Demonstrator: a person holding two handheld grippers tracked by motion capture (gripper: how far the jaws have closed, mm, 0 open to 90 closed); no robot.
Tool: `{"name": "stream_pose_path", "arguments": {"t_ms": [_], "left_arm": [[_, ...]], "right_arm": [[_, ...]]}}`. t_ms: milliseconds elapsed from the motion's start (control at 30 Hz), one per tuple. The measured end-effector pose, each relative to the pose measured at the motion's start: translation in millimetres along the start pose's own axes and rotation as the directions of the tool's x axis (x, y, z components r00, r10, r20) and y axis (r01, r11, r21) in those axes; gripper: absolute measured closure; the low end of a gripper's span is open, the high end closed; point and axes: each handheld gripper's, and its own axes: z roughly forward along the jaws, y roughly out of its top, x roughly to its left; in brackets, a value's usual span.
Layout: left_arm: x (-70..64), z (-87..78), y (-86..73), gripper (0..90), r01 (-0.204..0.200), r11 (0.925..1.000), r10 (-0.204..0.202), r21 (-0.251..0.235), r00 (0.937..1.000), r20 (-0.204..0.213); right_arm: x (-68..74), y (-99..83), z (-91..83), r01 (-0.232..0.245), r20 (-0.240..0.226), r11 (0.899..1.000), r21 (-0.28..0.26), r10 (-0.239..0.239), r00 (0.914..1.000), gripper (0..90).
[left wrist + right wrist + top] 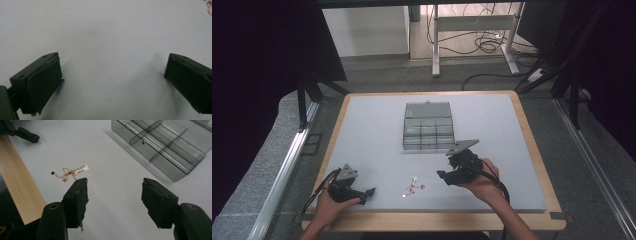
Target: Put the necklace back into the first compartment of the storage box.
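Pale grey matting covers the table (377, 140), which has a light wooden rim. Taking the high view as a clock face laid over the mat, a smoky clear plastic organizer box (428, 126) sits toward 12 o'clock from the centre, its lid open and lying back toward the far edge, its dividers forming several compartments; in the right gripper view the same box (160, 145) lies at about 1 o'clock. A thin rose-gold chain necklace (413, 188) with a small white tag lies loosely bunched on the mat at roughly 6 o'clock, near the front edge and between the two tools. The left gripper (368, 193) is at about 7 o'clock, held low over the mat by the person's left hand (329, 205) and pointing toward the chain; its own view shows the jaws spread wide with nothing between them, bare mat below, and a bit of the necklace (209, 6) at the 1 o'clock corner. The right gripper (443, 177) is at about 5 o'clock, held in the right hand (484, 187) just right of the chain, well apart from the box. Its jaws likewise stand wide apart and empty, and in its view the necklace (70, 173) lies at 10 o'clock beyond the left jaw, not touching it.
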Motion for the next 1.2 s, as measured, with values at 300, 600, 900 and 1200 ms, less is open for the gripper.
{"name": "stream_pose_path", "arguments": {"t_ms": [300, 600, 900, 1200], "left_arm": [[-0.2, -0.2, -0.1, 1.3, 0.002, 1.0, -0.002, -0.001, 1.0, 0.0], [-0.3, -0.3, -0.4, 1.4, 0.002, 1.0, -0.002, -0.003, 1.0, 0.0], [-0.8, -0.3, -0.8, 1.4, 0.006, 1.0, -0.006, -0.005, 1.0, -0.001], [-0.5, -0.6, -1.0, 1.5, 0.001, 1.0, -0.001, -0.004, 1.0, -0.002]], "right_arm": [[15.7, 10.9, 22.6, 0.05, -0.05, 0.997, 0.053, -0.047, 0.9976, 39.6], [23.1, 9.6, 44.7, 0.054, -0.098, 0.992, 0.117, -0.043, 0.9943, 44.1], [31.7, 9.8, 63.0, 0.081, -0.131, 0.983, 0.167, -0.059, 0.9896, 47.9], [35.3, 8.8, 80.7, 0.087, -0.155, 0.973, 0.213, -0.054, 0.9865, 52.9]]}}
